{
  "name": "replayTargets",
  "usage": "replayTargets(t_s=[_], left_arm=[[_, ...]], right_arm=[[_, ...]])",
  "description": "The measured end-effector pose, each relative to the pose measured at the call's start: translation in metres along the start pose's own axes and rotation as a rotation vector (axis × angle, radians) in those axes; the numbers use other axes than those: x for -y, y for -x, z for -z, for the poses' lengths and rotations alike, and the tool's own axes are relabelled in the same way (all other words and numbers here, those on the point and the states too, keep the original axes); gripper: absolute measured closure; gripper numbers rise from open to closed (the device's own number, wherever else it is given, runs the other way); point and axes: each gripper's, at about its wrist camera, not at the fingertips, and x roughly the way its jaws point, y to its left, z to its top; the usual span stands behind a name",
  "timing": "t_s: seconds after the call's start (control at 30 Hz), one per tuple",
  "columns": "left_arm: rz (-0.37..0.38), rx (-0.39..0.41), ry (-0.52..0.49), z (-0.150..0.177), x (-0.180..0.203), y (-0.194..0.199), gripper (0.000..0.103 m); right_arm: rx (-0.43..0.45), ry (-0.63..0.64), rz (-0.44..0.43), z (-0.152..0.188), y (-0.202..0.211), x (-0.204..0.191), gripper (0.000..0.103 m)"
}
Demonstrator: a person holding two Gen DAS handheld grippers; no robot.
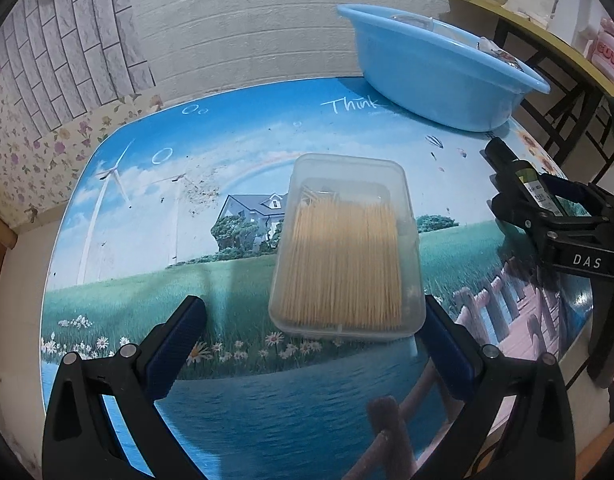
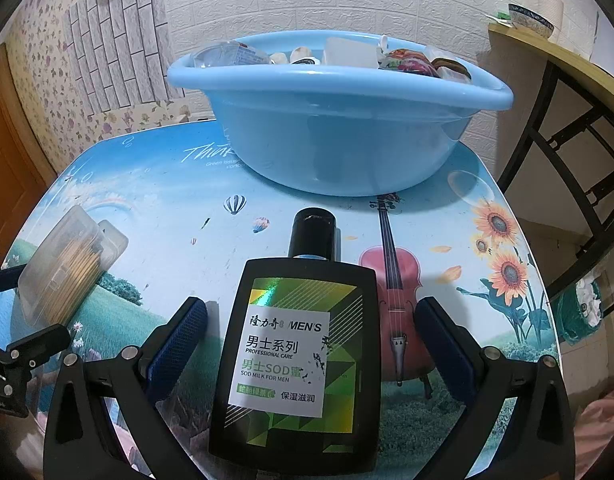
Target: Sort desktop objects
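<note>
A clear plastic box of toothpicks (image 1: 345, 248) lies flat on the picture-printed table (image 1: 155, 208). My left gripper (image 1: 313, 320) is open; the box's near end sits between the fingertips, close to the right finger (image 1: 443, 328) and well apart from the left one. A black lotion bottle with a green label (image 2: 295, 356) lies between the wide-spread fingers of my open right gripper (image 2: 311, 320), with a gap on each side and its cap pointing away. The left wrist view shows the right gripper (image 1: 535, 196) around the bottle (image 1: 525, 174) at the table's right side.
A light blue basin (image 2: 339, 128) holding several items stands at the table's far right, against the white brick wall. The toothpick box (image 2: 67, 264) is at the left of the right wrist view. A yellow-topped side table (image 2: 567, 72) with a bowl (image 2: 531, 20) stands beyond the right edge.
</note>
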Motion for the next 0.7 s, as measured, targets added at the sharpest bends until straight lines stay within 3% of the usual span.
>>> replayTargets(t_s=[0.6, 0.7], left_arm=[[-0.009, 0.019, -0.050, -0.016, 0.001, -0.010, 0.000], [0.051, 0.028, -0.066, -0.018, 0.001, -0.010, 0.000]], right_arm=[[0.000, -0.003, 0.002, -0.001, -0.001, 0.001, 0.001], [0.000, -0.003, 0.002, 0.000, -0.001, 0.001, 0.001]])
